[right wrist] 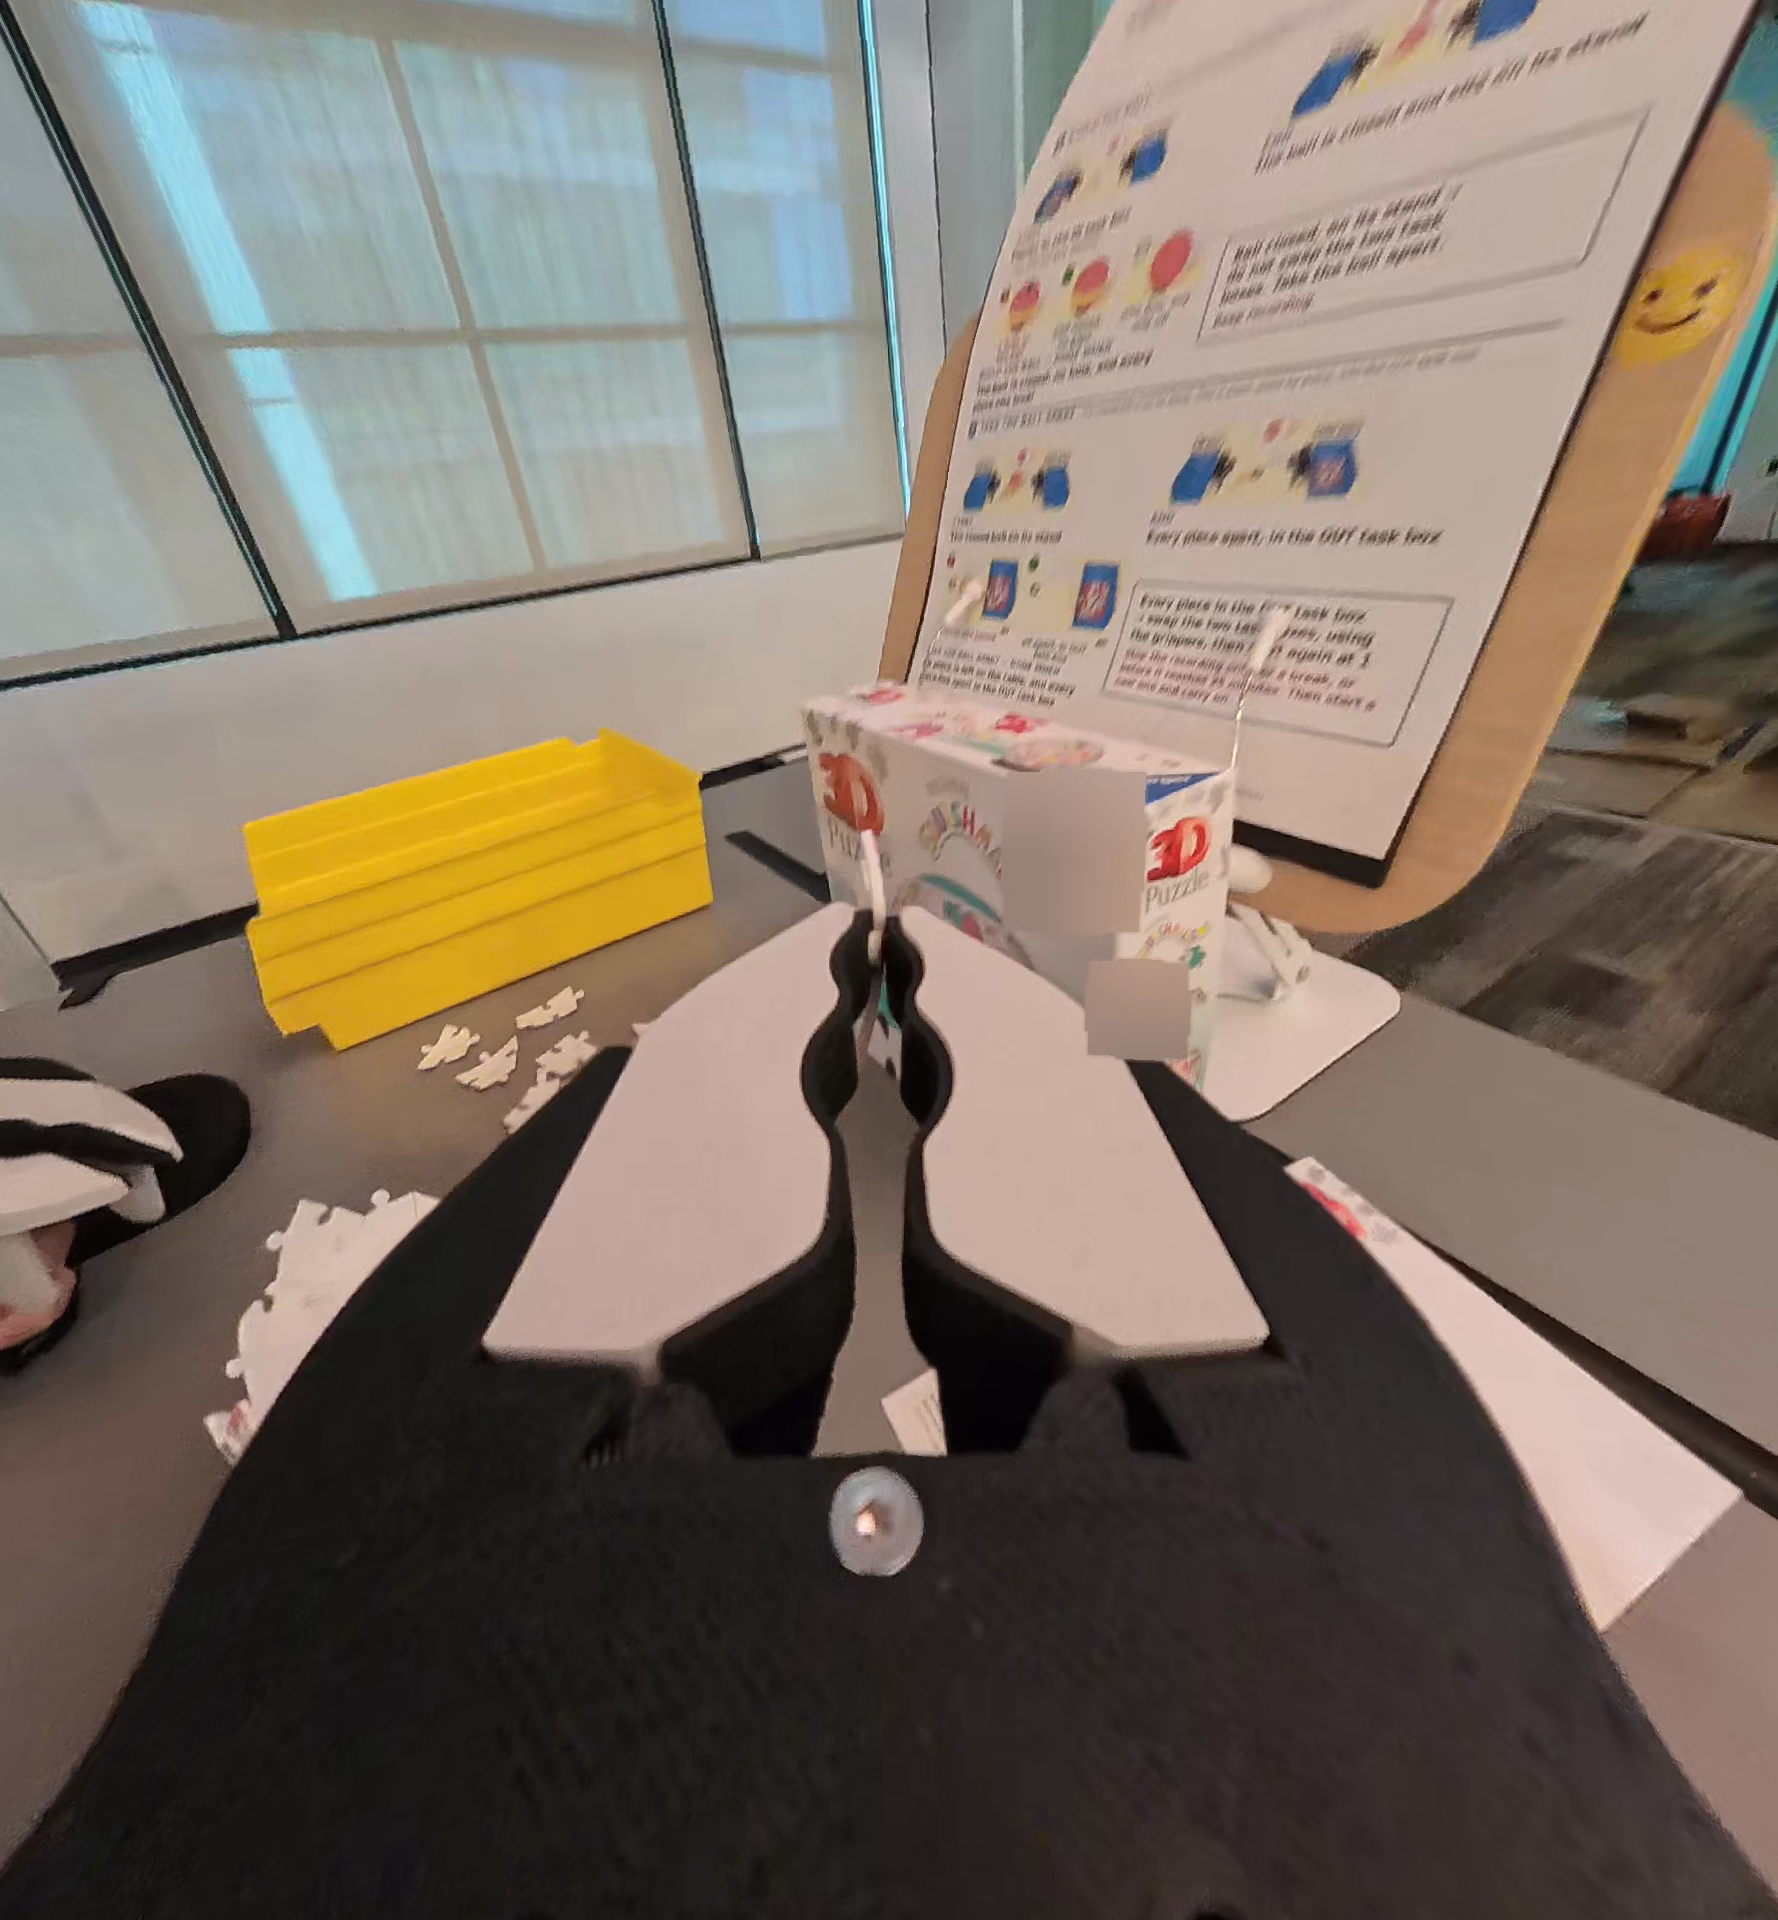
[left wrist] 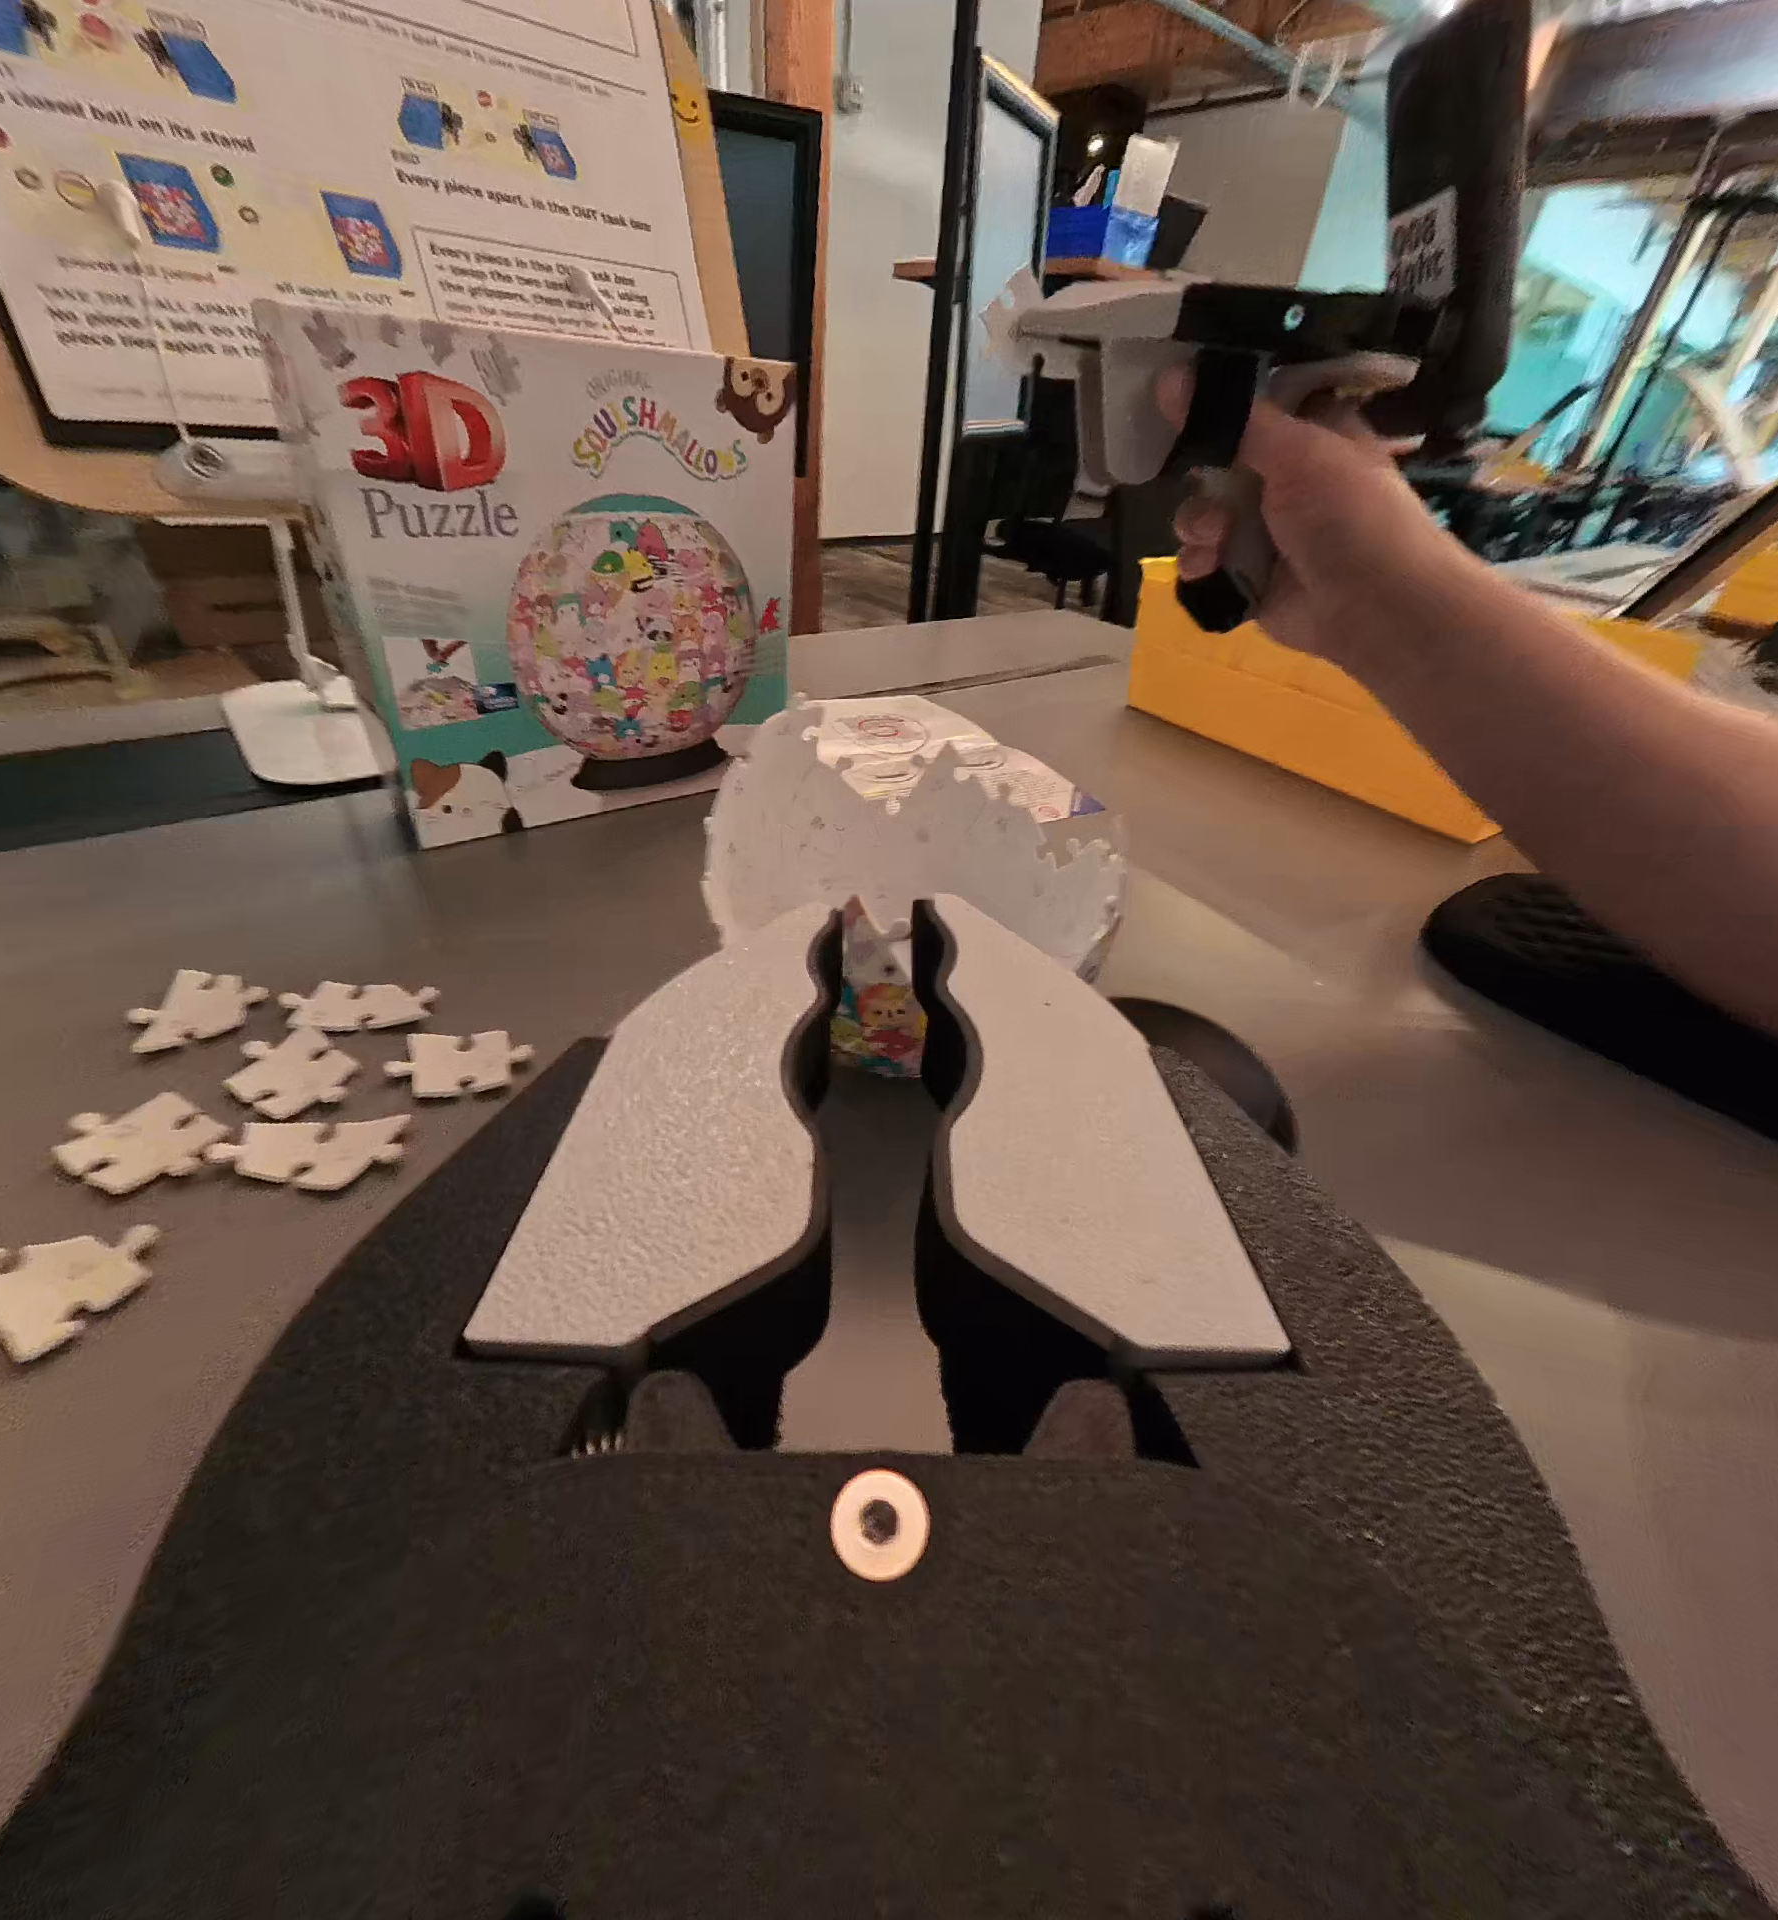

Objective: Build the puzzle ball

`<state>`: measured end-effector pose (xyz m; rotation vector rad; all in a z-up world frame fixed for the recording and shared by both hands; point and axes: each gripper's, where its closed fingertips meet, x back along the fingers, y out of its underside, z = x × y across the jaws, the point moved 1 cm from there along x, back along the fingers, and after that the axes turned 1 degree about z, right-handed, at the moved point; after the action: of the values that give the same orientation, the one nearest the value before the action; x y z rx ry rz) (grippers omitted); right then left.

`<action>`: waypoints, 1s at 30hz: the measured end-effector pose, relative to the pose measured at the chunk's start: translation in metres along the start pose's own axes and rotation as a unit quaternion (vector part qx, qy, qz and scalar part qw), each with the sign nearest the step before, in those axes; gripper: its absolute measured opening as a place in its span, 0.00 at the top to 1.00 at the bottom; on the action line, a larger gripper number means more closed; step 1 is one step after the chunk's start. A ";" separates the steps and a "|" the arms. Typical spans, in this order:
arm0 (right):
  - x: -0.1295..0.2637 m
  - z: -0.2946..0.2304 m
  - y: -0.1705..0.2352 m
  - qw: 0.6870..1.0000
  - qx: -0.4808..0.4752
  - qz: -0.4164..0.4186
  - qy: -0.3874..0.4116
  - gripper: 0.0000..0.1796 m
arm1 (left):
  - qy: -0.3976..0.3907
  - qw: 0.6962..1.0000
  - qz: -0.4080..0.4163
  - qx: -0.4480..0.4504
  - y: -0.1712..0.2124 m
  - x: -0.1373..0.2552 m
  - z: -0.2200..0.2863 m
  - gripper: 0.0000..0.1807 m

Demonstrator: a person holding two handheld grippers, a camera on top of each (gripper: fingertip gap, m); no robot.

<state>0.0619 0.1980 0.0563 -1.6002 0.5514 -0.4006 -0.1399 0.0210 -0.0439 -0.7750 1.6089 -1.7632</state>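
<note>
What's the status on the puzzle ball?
Left gripper shut on half-built ball. Right gripper shut on puzzle piece, raised. Loose pieces wait on table.

Evenly lit indoors, fairly bright. Soft daylight from the large window [right wrist: 345, 312] ahead and left of the right gripper [right wrist: 877, 935], slightly washed out. Faint sheen on the grey table [left wrist: 1487, 1351] beside the left gripper [left wrist: 877, 925]; soft shadows beneath it. Motion blur across the instruction board [right wrist: 1280, 416] and puzzle box [right wrist: 968, 821]. Strong wide-angle bending toward every edge. Near gripper bodies sharp.
</note>
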 end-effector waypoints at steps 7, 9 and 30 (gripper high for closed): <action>0.007 0.006 -0.007 0.998 -0.047 0.031 -0.016 0.98 | 0.016 0.998 0.022 0.064 -0.004 0.004 -0.007 0.94; 0.007 0.006 -0.006 0.998 -0.053 0.030 -0.021 0.98 | 0.018 0.997 0.024 0.073 -0.004 0.004 -0.008 0.94; 0.016 0.004 -0.022 0.996 -0.052 0.074 -0.027 0.98 | 0.032 0.996 0.005 0.085 0.002 0.001 -0.005 0.96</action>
<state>0.0796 0.1933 0.0766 -1.6515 0.6549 -0.2204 -0.1439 0.0233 -0.0462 -0.6348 1.4773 -1.9070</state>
